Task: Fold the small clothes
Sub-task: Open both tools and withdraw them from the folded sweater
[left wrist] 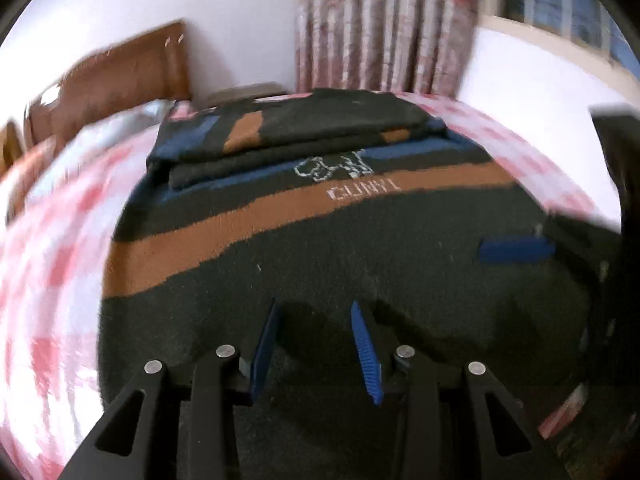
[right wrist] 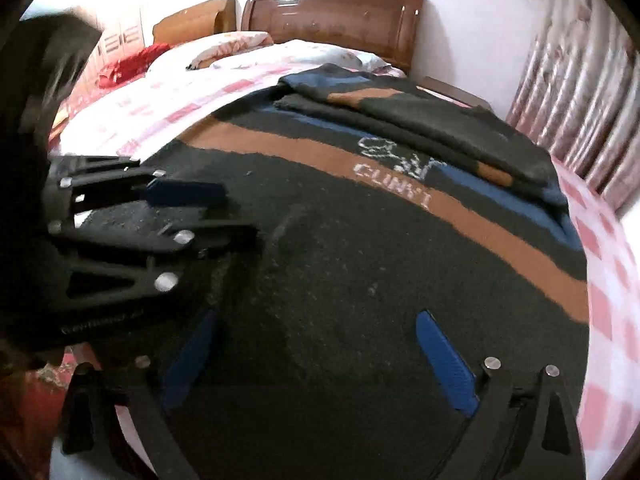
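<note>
A dark knitted sweater (left wrist: 360, 248) (right wrist: 360, 264) with brown and blue stripes, a white dog outline and white lettering lies flat on the bed. Its sleeves are folded across the far part (left wrist: 320, 120) (right wrist: 440, 120). My left gripper (left wrist: 314, 308) is open just above the near dark hem, with only flat fabric showing between its blue pads. In the right wrist view the left gripper (right wrist: 240, 212) comes in from the left over the same hem. My right gripper (right wrist: 316, 316) stands wide open over the hem with nothing between its fingers. One of its blue pads (left wrist: 516, 249) shows at the right of the left wrist view.
The bed has a pink-and-white check sheet (left wrist: 52, 280) (right wrist: 608, 280). A wooden headboard (right wrist: 332, 16) and pillows (right wrist: 280, 52) lie beyond the sweater. Pink curtains (left wrist: 380, 28) hang behind, a window (left wrist: 568, 4) sits at the upper right, and a red cloth (right wrist: 132, 60) lies far left.
</note>
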A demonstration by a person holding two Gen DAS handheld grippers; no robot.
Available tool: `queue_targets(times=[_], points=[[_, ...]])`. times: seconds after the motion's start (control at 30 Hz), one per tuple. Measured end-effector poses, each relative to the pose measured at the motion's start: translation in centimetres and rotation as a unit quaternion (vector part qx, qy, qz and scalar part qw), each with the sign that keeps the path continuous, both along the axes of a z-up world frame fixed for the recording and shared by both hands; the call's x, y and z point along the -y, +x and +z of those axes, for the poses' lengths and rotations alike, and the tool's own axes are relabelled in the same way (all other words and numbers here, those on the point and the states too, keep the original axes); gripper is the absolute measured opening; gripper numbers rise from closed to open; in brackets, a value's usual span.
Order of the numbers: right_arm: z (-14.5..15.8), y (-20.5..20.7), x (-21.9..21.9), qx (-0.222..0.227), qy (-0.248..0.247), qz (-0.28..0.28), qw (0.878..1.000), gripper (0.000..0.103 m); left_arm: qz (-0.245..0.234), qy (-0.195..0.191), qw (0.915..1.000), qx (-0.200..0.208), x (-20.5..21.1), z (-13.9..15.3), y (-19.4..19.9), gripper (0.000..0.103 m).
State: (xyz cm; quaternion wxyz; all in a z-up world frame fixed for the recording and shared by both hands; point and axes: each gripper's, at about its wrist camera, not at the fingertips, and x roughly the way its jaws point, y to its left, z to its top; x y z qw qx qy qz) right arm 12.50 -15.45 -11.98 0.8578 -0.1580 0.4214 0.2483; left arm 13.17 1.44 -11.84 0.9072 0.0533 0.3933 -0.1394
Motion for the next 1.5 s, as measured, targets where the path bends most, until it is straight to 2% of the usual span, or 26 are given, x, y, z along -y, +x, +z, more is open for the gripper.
queue_targets(times=[0.07,0.3,0.37,0.43,0.5,0.6,0.67,0.7,0.77,0.97,1.07,1.17,1.23,1.33,1.37,1.4,1.47,1.5], points=[[0.2,-0.5,1.0,-0.009,-0.005,0.002,1.0,0.103,0.001,-0.006,1.0,-0.006,-1.1,0.0,-0.6,0.042],[0.4,-3.5,5.4,-0.035,-0.005,-0.008,0.999,0.103,0.034,-0.026,0.9988,-0.025,-4.8,0.0,-2.7,0.04],[1.4,-3.4,5.3,-0.041,0.012,-0.018,0.999,0.103,0.037,-0.029,0.9982,-0.037,-4.5,0.6,-2.6,0.037],[3.1,-3.2,4.9,-0.02,0.049,-0.012,0.999,0.103,0.02,-0.033,0.9989,-0.025,-3.1,1.7,-2.6,0.037],[3.9,-2.4,3.8,0.004,0.05,-0.024,0.998,0.103,0.004,-0.016,0.9998,-0.007,-1.1,2.7,-2.4,0.037],[2.8,-1.1,2.8,0.02,0.01,-0.038,0.999,0.103,-0.022,0.012,0.9996,-0.01,1.7,2.4,-1.4,0.037],[0.2,-0.4,3.2,-0.014,-0.005,-0.048,0.999,0.103,-0.02,0.027,0.9991,-0.025,2.2,0.7,-1.1,0.038],[0.3,-0.9,3.7,0.009,0.017,-0.045,0.999,0.103,-0.021,0.02,0.9996,-0.006,2.0,0.6,-1.5,0.04],[0.1,-1.7,4.5,0.014,0.014,-0.032,0.999,0.103,-0.023,0.005,0.9997,-0.005,1.0,0.2,-2.1,0.042],[0.5,-3.2,7.7,-0.017,0.002,-0.045,0.999,0.103,0.012,-0.014,0.9996,-0.019,-3.4,-0.3,-3.6,0.042],[0.7,-2.8,6.9,-0.03,-0.016,-0.056,0.998,0.103,0.027,-0.014,0.999,-0.032,-3.6,0.2,-3.8,0.038],[2.7,-2.8,4.2,0.005,0.01,-0.035,0.999,0.103,0.023,-0.006,0.9997,-0.008,-2.4,1.5,-3.3,0.038],[3.0,-2.4,2.2,0.016,0.013,-0.021,1.0,0.103,0.029,-0.001,0.9996,-0.001,-2.1,1.9,-2.7,0.038],[1.2,-1.6,-0.9,0.024,-0.029,0.004,0.999,0.103,0.034,0.006,0.9991,-0.023,-2.2,0.4,-1.5,0.04],[0.3,-1.4,-1.3,0.014,-0.047,0.002,0.999,0.103,0.032,0.004,0.9994,-0.007,-2.6,0.0,-1.9,0.042],[0.3,-1.3,-0.5,0.01,-0.018,-0.007,1.0,0.103,0.029,0.0,0.9996,-0.005,-3.1,-0.1,-2.2,0.042],[0.2,-1.4,0.9,-0.011,-0.001,-0.008,1.0,0.103,0.031,-0.01,0.9994,-0.008,-4.3,-0.1,-2.8,0.042],[0.2,-1.8,1.7,-0.012,-0.011,-0.004,1.0,0.103,0.032,-0.017,0.9993,-0.011,-5.1,-0.2,-3.1,0.042]])
